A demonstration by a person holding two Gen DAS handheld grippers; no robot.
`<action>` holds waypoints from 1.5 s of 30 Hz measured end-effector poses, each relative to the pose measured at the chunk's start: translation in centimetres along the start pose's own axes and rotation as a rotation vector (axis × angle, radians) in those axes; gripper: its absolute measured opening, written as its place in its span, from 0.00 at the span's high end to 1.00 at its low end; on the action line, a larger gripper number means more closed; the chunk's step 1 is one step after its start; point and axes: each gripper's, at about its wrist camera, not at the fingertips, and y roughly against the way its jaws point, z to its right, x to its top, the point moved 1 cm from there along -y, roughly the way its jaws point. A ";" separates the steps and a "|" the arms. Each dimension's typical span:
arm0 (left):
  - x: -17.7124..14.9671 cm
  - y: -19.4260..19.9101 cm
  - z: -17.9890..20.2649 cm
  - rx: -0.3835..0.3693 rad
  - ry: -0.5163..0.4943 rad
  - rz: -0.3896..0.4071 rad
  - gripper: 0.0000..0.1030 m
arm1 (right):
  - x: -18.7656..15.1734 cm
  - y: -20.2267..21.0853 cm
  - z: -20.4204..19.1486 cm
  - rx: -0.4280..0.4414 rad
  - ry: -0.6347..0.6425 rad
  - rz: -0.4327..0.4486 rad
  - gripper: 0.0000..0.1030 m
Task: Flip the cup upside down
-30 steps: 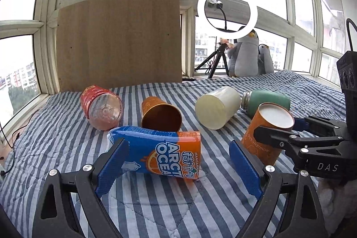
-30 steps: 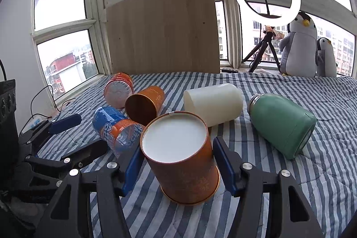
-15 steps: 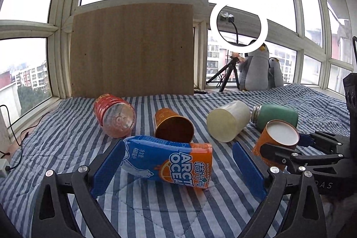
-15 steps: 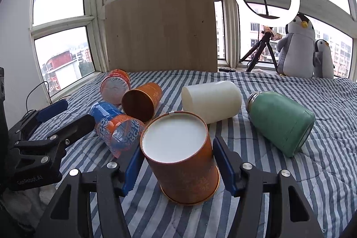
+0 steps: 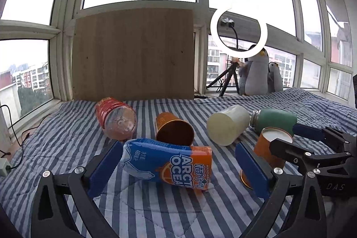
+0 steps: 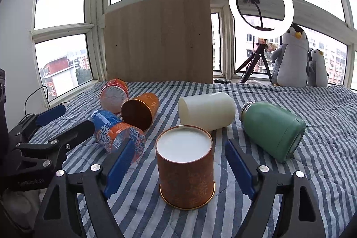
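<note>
An orange cup (image 6: 186,167) stands upside down on the striped bedcover, white base up. My right gripper (image 6: 178,167) is open, one finger on each side of the cup, apart from it. The cup also shows in the left wrist view (image 5: 271,152), with the right gripper (image 5: 296,137) around it. My left gripper (image 5: 177,170) is open and empty, low over the bed, behind a lying blue and orange bottle (image 5: 167,163). A second orange cup (image 6: 140,110) lies on its side.
A red bottle (image 6: 114,94), a cream cup (image 6: 206,110) and a green flask (image 6: 273,129) lie on the bed. A wooden board (image 6: 158,37), ring light on tripod (image 6: 261,9) and toy penguins (image 6: 291,57) stand at the window. A cable (image 5: 13,126) runs at the left edge.
The orange cup now stands upright instead of tilted, and my right gripper's fingers have opened wider away from it. My left gripper has drawn back and risen slightly.
</note>
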 end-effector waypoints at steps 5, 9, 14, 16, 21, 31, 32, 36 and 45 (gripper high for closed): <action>0.5 0.9 -0.4 0.012 0.034 0.026 0.00 | 0.4 2.1 -0.1 -0.037 0.022 0.098 0.22; 0.9 2.4 0.4 0.001 0.051 0.080 0.01 | 0.7 3.5 0.3 -0.086 0.039 0.171 0.21; 0.3 3.0 1.7 0.028 0.012 0.138 0.00 | 0.7 4.5 1.0 -0.146 0.029 0.247 0.18; 0.0 2.5 1.9 0.024 0.003 0.113 0.00 | 0.4 4.6 1.3 -0.164 0.017 0.267 0.17; -0.2 2.6 2.2 0.043 -0.016 0.115 0.00 | 0.1 4.3 1.6 -0.161 0.004 0.268 0.13; -0.3 3.5 2.5 0.065 -0.040 0.152 0.00 | -0.2 4.9 1.8 -0.175 -0.008 0.292 0.01; -0.4 3.5 2.4 0.065 -0.039 0.152 0.00 | -0.2 4.9 1.9 -0.175 -0.011 0.292 0.01; -0.4 3.4 2.6 0.067 -0.048 0.148 0.00 | -0.2 4.9 2.3 -0.169 -0.030 0.287 0.01; -0.4 3.2 2.6 0.062 -0.052 0.144 0.00 | -0.2 4.9 2.5 -0.170 -0.043 0.291 0.01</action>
